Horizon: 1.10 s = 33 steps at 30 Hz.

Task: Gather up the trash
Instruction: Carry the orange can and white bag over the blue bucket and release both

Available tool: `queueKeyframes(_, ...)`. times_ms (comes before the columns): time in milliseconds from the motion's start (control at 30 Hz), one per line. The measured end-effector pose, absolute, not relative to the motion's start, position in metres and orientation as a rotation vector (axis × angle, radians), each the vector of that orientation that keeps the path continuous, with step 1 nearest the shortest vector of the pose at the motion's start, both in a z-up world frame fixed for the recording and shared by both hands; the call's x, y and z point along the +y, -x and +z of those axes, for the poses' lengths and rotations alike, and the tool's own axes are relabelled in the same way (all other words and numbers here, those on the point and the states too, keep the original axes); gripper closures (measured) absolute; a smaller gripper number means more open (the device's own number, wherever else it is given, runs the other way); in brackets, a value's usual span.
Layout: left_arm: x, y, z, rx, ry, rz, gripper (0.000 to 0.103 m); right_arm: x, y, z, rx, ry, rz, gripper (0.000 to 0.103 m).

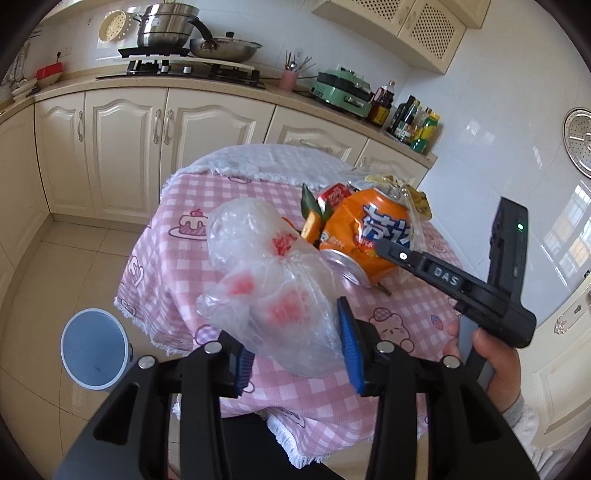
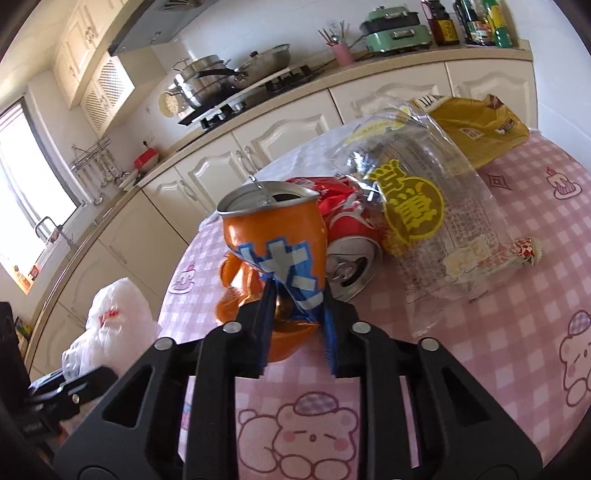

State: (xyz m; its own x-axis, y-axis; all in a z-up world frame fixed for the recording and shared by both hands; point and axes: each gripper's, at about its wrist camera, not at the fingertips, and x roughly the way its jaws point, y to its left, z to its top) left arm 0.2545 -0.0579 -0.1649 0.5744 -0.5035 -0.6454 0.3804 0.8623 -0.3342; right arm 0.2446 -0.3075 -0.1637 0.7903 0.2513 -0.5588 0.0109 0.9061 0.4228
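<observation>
My left gripper point(image 1: 295, 332) is shut on a crumpled clear plastic bag point(image 1: 266, 280) with red print and holds it above the table's near edge. The bag also shows in the right wrist view point(image 2: 110, 325) at the left. My right gripper point(image 2: 295, 314) is shut on a crushed orange soda can point(image 2: 273, 240) and holds it upright just over the pink checked tablecloth point(image 2: 517, 332). The can also shows in the left wrist view point(image 1: 362, 236). A crushed red can point(image 2: 351, 236), a clear yellow-print wrapper point(image 2: 424, 221) and a gold snack bag point(image 2: 480, 129) lie behind it.
A blue-white waste bin point(image 1: 94, 350) stands on the tiled floor left of the table. Cream cabinets point(image 1: 125, 147) and a counter with stove, pots point(image 1: 166, 26) and bottles point(image 1: 417, 122) run along the back. A small paper cupcake liner point(image 2: 526, 249) lies on the cloth.
</observation>
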Motion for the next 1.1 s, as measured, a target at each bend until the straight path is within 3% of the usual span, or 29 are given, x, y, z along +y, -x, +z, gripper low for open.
queueKeyframes(100, -0.051, -0.256, -0.163, 0.794, 0.193, -0.523, 0.063, -0.299, -0.231, -0.153, 0.605, -0.36, 0.097, 0.09)
queueKeyframes(400, -0.016, -0.254, -0.154, 0.72, 0.243, -0.509, 0.063, -0.263, -0.212, -0.114, 0.52, -0.265, 0.151, 0.091)
queueKeyframes(667, 0.077, -0.265, -0.167, 0.706, 0.284, -0.309, 0.063, -0.144, -0.254, -0.104, 0.532, -0.16, 0.4, 0.091)
queueKeyframes(900, 0.179, -0.304, -0.239, 0.832, 0.322, -0.084, 0.063, -0.012, -0.331, -0.187, 0.7, -0.084, 0.549, 0.091)
queueKeyframes(1100, 0.237, -0.374, -0.356, 1.039, 0.389, 0.0, 0.063, 0.069, -0.402, -0.302, 0.932, -0.054, 0.574, 0.091)
